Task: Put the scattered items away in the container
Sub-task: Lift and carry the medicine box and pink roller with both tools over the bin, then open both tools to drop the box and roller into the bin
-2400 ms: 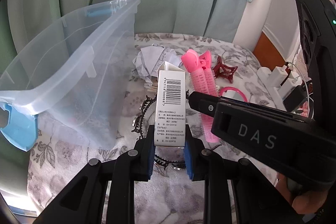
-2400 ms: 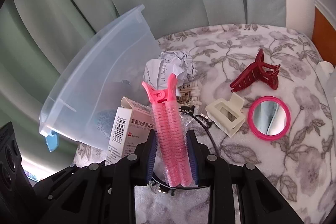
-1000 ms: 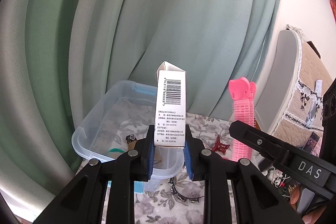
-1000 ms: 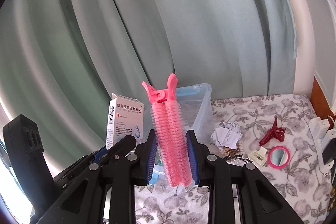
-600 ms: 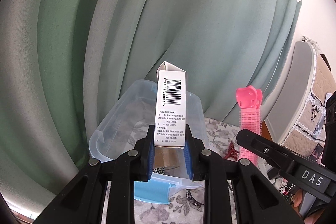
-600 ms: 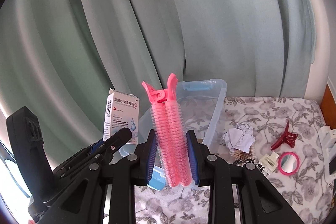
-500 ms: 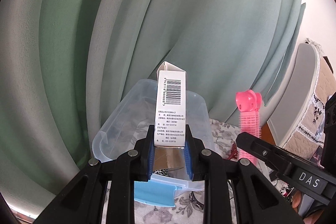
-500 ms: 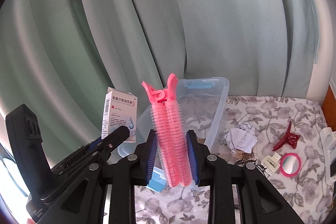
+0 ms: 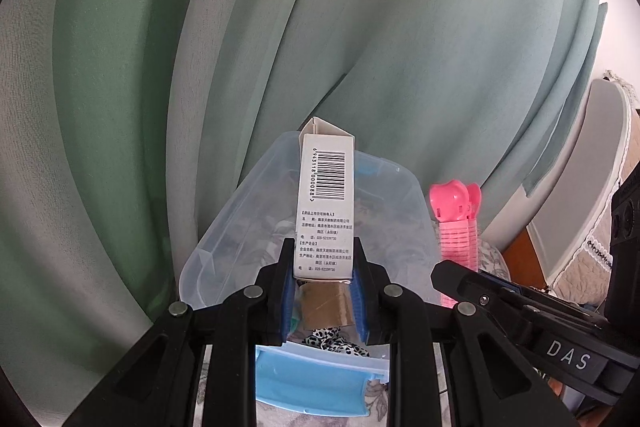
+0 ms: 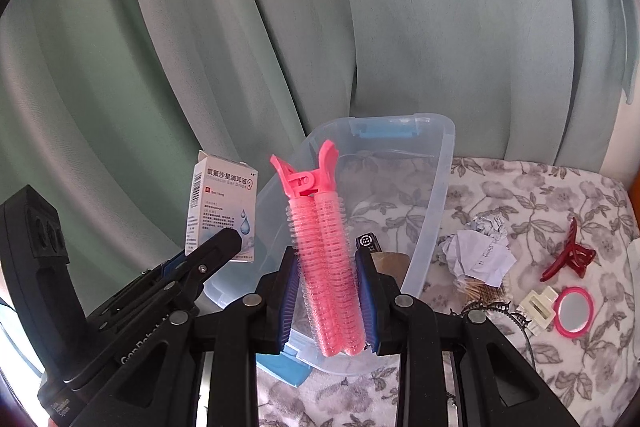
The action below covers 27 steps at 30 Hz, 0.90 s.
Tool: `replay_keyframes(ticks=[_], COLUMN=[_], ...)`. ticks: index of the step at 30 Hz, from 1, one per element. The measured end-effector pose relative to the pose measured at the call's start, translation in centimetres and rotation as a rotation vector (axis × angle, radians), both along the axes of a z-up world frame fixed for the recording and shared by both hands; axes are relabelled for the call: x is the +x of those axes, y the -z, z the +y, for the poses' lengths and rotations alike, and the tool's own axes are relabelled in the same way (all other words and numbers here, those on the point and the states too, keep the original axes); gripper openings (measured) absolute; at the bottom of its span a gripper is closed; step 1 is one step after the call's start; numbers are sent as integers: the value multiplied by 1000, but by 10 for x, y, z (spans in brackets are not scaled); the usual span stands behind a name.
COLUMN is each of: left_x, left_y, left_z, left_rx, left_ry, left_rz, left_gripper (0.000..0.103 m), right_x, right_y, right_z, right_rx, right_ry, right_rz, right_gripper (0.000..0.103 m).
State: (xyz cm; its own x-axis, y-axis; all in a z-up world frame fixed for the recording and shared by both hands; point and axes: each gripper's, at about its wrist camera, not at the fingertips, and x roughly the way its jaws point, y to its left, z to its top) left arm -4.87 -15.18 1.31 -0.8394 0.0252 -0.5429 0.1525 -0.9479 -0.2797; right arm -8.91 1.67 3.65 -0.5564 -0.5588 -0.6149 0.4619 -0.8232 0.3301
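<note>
L gripper (image 9: pixel 323 279) fingers clamped on a white medicine box (image 9: pixel 325 203), box upright between the blue pads, above the clear plastic container (image 9: pixel 224 227). R gripper (image 10: pixel 329 297) fingers clenched on a pink hair-roller clip (image 10: pixel 326 259), clip upright, its forked end up, in front of the container's near wall. Container sits at the bench's (image 10: pixel 552 203) far-left edge by the curtain (image 9: pixel 400 27).

Vs the earliest frames: both items were low over the bench beside the bin; now they hang at the bin's opening.

Writing: box has a barcode and Chinese print; front reads "Ofloxacin Ear Drops". "DAS" on the R gripper's body. Paper ball (image 10: pixel 476 247), red claw clip (image 10: pixel 572 259), pink mirror (image 10: pixel 574 311) lie toward the bench's right edge.
</note>
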Motion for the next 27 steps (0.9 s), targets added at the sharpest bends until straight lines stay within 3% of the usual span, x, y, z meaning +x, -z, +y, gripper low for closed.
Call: replay_keyframes(ticks=[20, 24, 27], left_x=[-22, -25, -20], left_y=[21, 22, 19], left_z=[-4, 0, -3], left_rx=[11, 17, 14], left_ry=[-30, -27, -36], left_rz=[-77, -76, -76], left_gripper=[27, 45, 51], right_x=[-23, -22, -22], right_y=[26, 27, 28], right_z=[-19, -19, -19], right_rx=[47, 50, 54], right_ry=[-29, -31, -28], right_rz=[-54, -51, -44], right_gripper=[33, 35, 41])
